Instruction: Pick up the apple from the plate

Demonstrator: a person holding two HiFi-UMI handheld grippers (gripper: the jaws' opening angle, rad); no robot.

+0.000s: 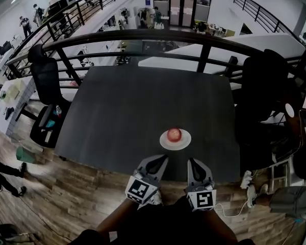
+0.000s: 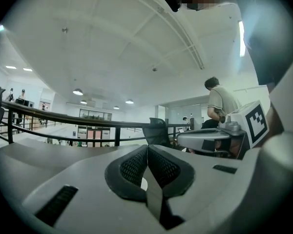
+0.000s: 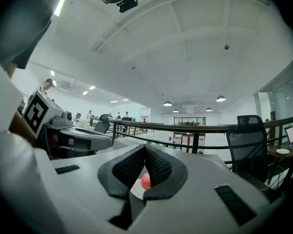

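Note:
A red apple (image 1: 174, 133) lies on a small white plate (image 1: 183, 143) near the front edge of the dark table (image 1: 143, 106). Both grippers hang side by side just short of that edge, pointing level toward the plate. My left gripper (image 1: 162, 159) is below and left of the plate, and its jaws (image 2: 147, 148) are pressed together with nothing in them. My right gripper (image 1: 192, 162) is below and right of the plate, and its pads (image 3: 145, 148) meet at the tips. Through the gap under them the apple (image 3: 145, 181) shows on the plate (image 3: 136, 190), some way ahead.
A black railing (image 1: 158, 34) runs behind the table. One black office chair (image 1: 47, 80) stands at the left side and another (image 1: 268, 80) at the right. Shoes (image 1: 249, 184) lie on the wooden floor at the right. A person (image 2: 219, 104) sits in the background.

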